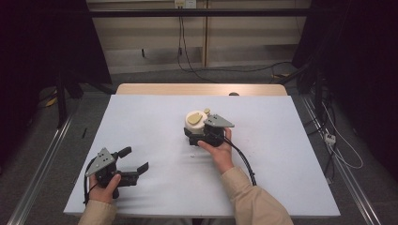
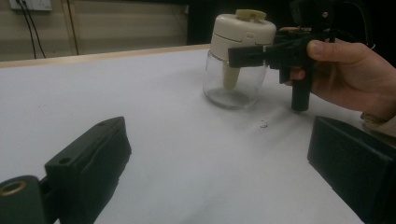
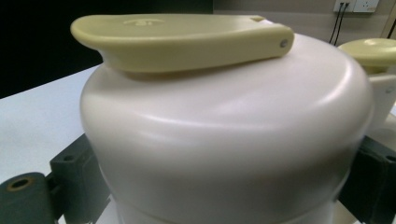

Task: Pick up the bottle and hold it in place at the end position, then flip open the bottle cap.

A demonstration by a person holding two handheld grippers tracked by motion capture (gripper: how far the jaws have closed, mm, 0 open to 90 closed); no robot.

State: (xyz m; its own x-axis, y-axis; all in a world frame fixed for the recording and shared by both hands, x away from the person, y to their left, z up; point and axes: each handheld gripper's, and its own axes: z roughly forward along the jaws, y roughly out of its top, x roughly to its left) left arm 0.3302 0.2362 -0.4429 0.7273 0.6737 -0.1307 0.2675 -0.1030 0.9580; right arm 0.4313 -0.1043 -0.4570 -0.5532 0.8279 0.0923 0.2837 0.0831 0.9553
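L gripper (image 1: 136,160) jaws wide apart, R gripper (image 1: 193,136) clamped

One glass jar (image 1: 197,125) with cream lid, two handheld grippers, left (image 1: 133,164) and right (image 1: 191,137), one white table (image 1: 155,122)

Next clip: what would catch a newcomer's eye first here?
The cream-lidded glass jar standing near the middle of the white table, with the right tongs closed around its lid. In the right gripper view the lid bulges between the jaws, a flat yellowish handle lying on top. The left tongs wait open near the table's front left corner, apart from the jar.
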